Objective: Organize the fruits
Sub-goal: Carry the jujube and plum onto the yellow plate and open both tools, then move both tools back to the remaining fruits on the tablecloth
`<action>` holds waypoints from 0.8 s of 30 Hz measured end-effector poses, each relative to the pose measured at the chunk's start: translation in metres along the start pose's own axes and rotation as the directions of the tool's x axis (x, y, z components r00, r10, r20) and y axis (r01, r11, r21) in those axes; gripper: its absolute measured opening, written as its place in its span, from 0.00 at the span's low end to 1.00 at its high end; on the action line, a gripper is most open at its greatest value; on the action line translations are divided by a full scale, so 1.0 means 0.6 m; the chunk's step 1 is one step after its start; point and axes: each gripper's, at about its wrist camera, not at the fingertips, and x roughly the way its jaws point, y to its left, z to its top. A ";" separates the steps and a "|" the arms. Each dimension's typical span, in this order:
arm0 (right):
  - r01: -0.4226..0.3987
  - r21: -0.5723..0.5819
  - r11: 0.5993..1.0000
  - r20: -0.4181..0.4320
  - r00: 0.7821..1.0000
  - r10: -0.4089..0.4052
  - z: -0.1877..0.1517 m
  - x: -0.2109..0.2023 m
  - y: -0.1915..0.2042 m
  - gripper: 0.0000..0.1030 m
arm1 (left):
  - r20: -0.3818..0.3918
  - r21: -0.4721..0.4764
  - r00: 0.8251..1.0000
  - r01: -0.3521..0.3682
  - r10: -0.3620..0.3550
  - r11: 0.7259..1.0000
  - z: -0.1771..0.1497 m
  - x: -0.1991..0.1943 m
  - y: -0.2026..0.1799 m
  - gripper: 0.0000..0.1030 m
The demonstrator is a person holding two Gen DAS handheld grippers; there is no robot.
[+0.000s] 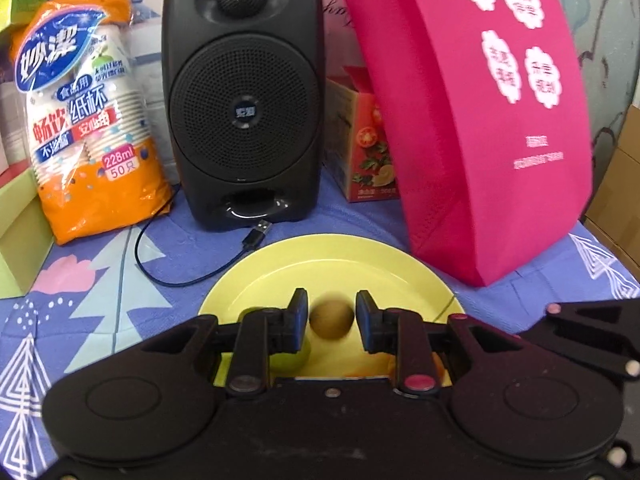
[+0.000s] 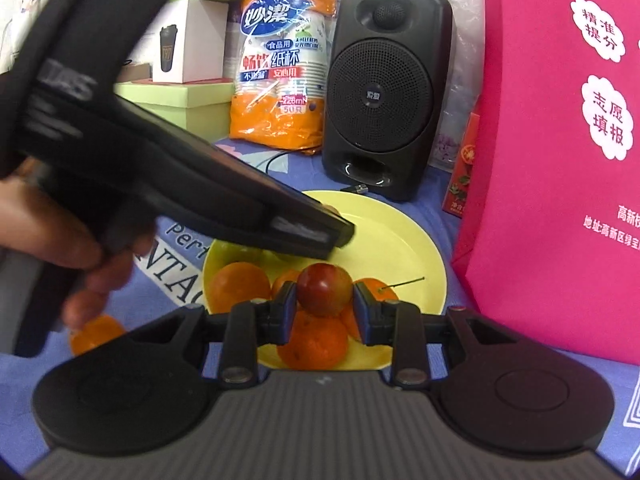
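Observation:
A yellow plate (image 1: 340, 256) lies on the blue patterned cloth; it also shows in the right wrist view (image 2: 404, 240). My left gripper (image 1: 332, 320) hovers over the plate with a small brown round fruit (image 1: 332, 319) between its fingers; small gaps show on both sides, so the fingers look open. A green fruit (image 1: 294, 354) lies under its left finger. My right gripper (image 2: 325, 300) is shut on a red apple (image 2: 324, 288) above several oranges (image 2: 238, 286) on the plate. One orange (image 2: 96, 334) lies on the cloth at left. The left gripper's body (image 2: 168, 184) crosses the right wrist view.
A black speaker (image 1: 244, 96) with a loose USB cable (image 1: 256, 236) stands behind the plate. An orange pack of paper cups (image 1: 84, 120) is at back left, a magenta bag (image 1: 480, 120) at right, a small red carton (image 1: 368, 148) between, and a green box (image 1: 16, 240) at far left.

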 end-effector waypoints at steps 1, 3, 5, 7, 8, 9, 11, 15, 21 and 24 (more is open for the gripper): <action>0.001 -0.002 1.000 0.003 1.000 -0.001 0.001 0.002 0.000 0.29 | -0.006 -0.007 1.000 0.000 0.000 1.000 0.000 0.004 0.001 0.26; 0.004 -0.001 1.000 0.008 1.000 -0.004 0.000 0.001 -0.001 0.32 | -0.004 -0.015 1.000 -0.003 0.003 1.000 -0.001 0.006 0.004 0.28; 0.003 -0.001 1.000 0.008 1.000 -0.003 -0.001 -0.002 -0.001 0.32 | 0.003 -0.014 1.000 -0.006 0.006 1.000 -0.002 -0.004 0.004 0.29; 0.011 -0.008 1.000 0.012 1.000 -0.011 -0.002 -0.010 0.002 0.32 | 0.018 -0.017 1.000 -0.008 0.008 1.000 -0.005 -0.023 0.006 0.41; 0.014 -0.008 1.000 0.016 1.000 -0.013 -0.002 -0.016 0.002 0.32 | 0.027 -0.018 1.000 -0.012 0.012 1.000 -0.006 -0.035 0.007 0.43; 0.013 -0.004 1.000 0.021 1.000 -0.013 -0.002 -0.022 0.001 0.33 | 0.035 -0.016 0.999 -0.016 0.017 1.000 -0.007 -0.046 0.008 0.45; 0.017 0.004 1.000 0.033 0.999 -0.017 -0.002 -0.036 0.002 0.34 | 0.052 -0.014 0.998 -0.020 0.021 1.000 -0.011 -0.070 0.010 0.45; 0.026 0.014 1.000 0.050 0.998 -0.027 -0.006 -0.065 0.007 0.37 | 0.077 -0.025 0.997 -0.020 0.022 0.999 -0.024 -0.122 0.014 0.46; 0.032 0.020 0.999 0.058 0.998 -0.033 -0.024 -0.109 0.023 0.38 | 0.099 -0.035 0.995 -0.026 0.030 0.999 -0.075 -0.204 0.017 0.52; 0.024 0.033 0.999 0.058 0.998 -0.025 -0.040 -0.134 0.033 0.39 | 0.102 -0.024 0.994 -0.039 0.041 0.999 -0.115 -0.246 0.010 0.52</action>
